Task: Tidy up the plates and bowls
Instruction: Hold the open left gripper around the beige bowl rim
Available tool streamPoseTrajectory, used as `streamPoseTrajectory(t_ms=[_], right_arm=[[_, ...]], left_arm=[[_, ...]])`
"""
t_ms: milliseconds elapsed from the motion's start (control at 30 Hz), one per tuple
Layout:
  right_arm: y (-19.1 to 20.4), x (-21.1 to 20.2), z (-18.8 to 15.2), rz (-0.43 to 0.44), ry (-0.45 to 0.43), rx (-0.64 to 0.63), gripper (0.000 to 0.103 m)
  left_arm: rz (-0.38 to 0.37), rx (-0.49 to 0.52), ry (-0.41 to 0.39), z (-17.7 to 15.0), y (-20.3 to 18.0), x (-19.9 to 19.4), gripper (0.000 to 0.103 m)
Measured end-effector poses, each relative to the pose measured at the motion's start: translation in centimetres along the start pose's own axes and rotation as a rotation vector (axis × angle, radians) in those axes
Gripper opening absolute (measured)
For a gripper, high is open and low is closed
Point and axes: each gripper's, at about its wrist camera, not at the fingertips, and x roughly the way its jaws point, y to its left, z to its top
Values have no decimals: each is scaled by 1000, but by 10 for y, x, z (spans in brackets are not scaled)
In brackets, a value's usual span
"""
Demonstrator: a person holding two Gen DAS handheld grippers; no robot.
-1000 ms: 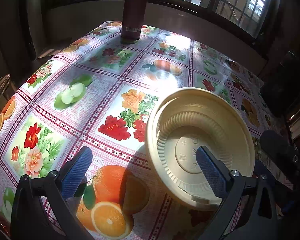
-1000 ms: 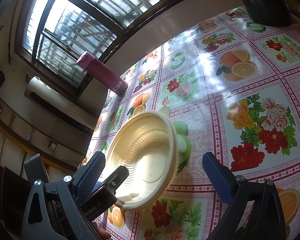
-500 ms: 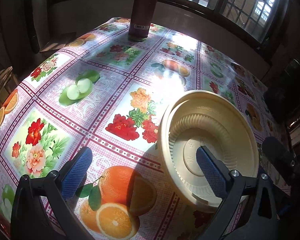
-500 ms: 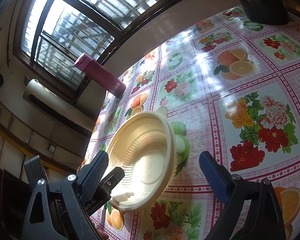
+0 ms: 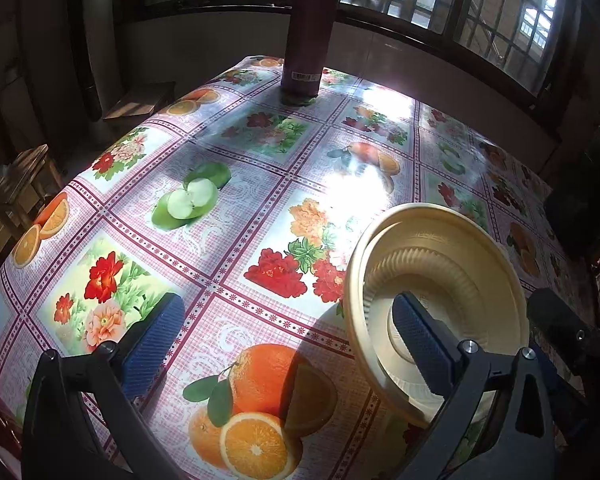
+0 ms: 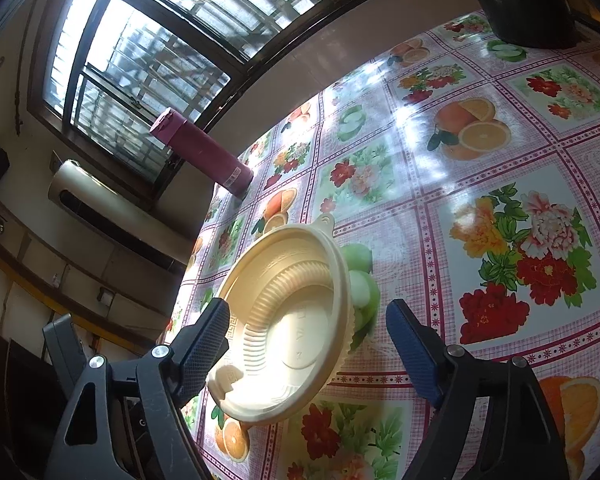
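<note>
bowl [image 6: 292, 320]: cream, between the right gripper [image 6: 308, 344] fingers, which have been closing, untouched
bottle [image 6: 204, 152]: maroon, far tabletop [image 6: 480, 200] edge

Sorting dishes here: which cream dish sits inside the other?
The ribbed plate, nested in the wider bowl that has the smooth rim.

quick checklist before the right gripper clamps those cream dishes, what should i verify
1. Stacked cream dishes between the right gripper's fingers: ok; the fingers have just been closing.
2. Both fingers pressing the rim: not ok; one finger stands clear.
3. Dishes nested evenly: not ok; the rims look offset.
4. Left gripper open and empty: ok.
5. Pink bottle away from the dishes: ok.
</note>
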Motion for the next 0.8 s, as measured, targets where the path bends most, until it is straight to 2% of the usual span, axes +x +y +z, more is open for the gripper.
streamPoseTrajectory(t_ms=[100,800], right_arm=[[2,1,0,-4,0,-11,78],[3,5,0,-10,4,-22,77]], left_arm=[[-14,6,1,0,-2,0,103],[-60,11,24,-1,-5,5,103]])
